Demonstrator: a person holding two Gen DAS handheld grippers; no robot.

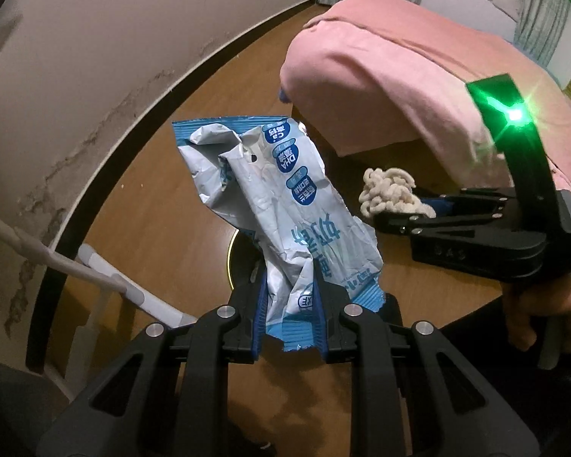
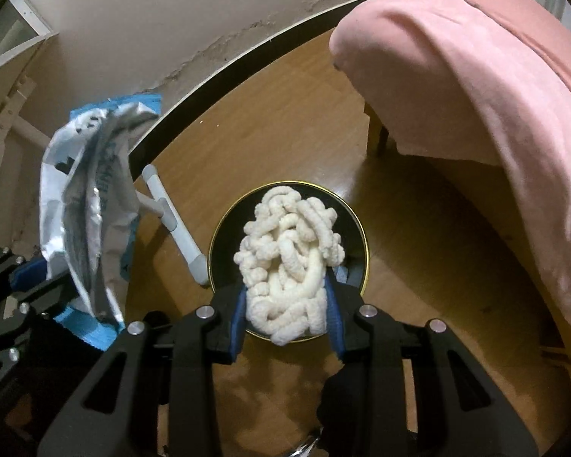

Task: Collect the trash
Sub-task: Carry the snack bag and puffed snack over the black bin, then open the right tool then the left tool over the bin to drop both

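While the right tool [image 2: 285, 304] clamps a clump of white puffed snacks [image 2: 289, 262] over the black bin [image 2: 356, 228], the left tool [image 1: 291, 304] pinches a torn wrapper [image 1: 270, 198]; loose pieces could crumble onto the wooden floor [image 2: 285, 114].

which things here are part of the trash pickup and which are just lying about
Part of the job:
crumpled blue-and-white wrapper, in the left gripper
clump of white puffed pieces, in the right gripper
round black bin below

Just lying about:
pink cover
white-and-grey handle
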